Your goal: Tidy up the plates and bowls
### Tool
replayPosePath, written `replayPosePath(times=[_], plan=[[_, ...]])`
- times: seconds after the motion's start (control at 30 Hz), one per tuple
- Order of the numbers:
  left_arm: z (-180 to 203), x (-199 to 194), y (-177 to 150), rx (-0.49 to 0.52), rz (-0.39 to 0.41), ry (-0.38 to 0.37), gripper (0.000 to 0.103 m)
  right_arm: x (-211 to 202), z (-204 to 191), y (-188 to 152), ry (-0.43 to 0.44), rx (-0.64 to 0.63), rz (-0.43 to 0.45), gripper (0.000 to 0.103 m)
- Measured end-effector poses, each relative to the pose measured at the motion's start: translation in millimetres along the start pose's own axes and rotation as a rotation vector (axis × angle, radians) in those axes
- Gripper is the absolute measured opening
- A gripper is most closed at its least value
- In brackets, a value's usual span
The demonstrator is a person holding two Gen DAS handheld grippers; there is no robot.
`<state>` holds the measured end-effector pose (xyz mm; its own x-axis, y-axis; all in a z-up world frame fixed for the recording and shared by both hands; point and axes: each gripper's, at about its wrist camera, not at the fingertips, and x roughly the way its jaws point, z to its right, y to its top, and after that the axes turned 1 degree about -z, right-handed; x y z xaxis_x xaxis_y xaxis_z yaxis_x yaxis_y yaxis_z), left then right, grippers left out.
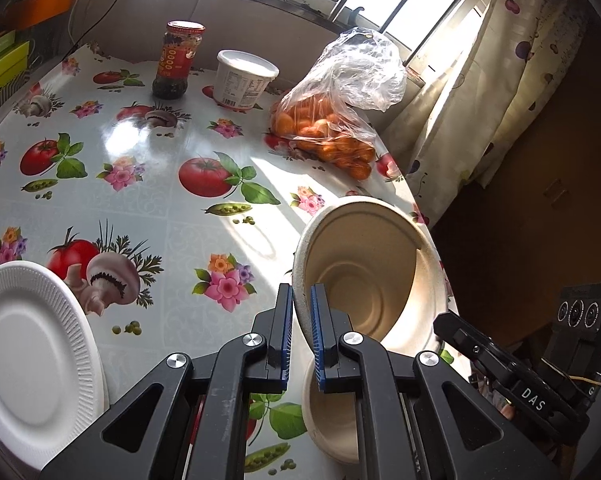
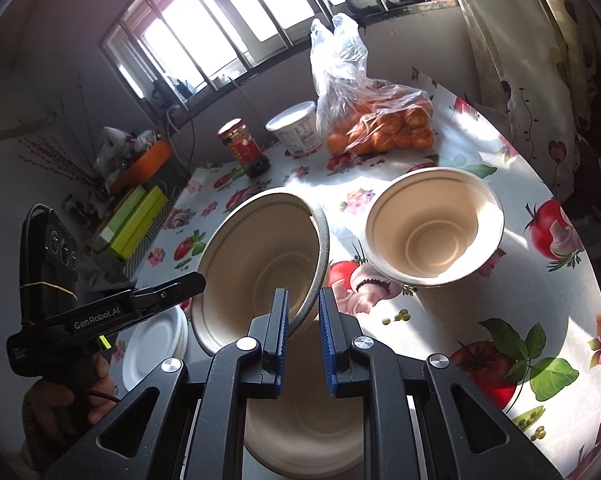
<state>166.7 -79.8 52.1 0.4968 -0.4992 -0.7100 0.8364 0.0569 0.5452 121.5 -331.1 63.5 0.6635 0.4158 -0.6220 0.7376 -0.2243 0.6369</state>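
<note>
My left gripper [image 1: 301,300] is shut on the rim of a beige paper bowl [image 1: 374,272], held tilted above the table's right edge. A second beige bowl [image 1: 332,412] sits under it. A white foam plate [image 1: 28,364] lies at the lower left. In the right wrist view my right gripper [image 2: 303,304] grips the rim of a tilted beige bowl [image 2: 260,264] above another bowl [image 2: 308,420] on the table. The bowl held by the left gripper [image 2: 432,232] hangs to the right. A stack of white plates [image 2: 156,344] lies at the left.
A sauce jar [image 1: 177,60], a white tub [image 1: 242,80] and a plastic bag of oranges [image 1: 332,132] stand at the far side of the flowered tablecloth [image 1: 140,184]. A curtain [image 1: 500,80] hangs right of the table. Green boxes [image 2: 132,220] lie at the left.
</note>
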Motion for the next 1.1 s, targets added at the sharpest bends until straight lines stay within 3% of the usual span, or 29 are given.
replayPosePath(times=[0.47,1.1], plan=[[10.8,-4.7,-30.2,0.031,-0.046,-0.019,0.009,-26.7,4.8,-36.7,-0.026,0.044,0.012,0.015],[15.4,4.3,-57.3,0.062,-0.101,0.001,0.009,-30.4,14.7,-68.3,-0.059,0.083,-0.024,0.016]])
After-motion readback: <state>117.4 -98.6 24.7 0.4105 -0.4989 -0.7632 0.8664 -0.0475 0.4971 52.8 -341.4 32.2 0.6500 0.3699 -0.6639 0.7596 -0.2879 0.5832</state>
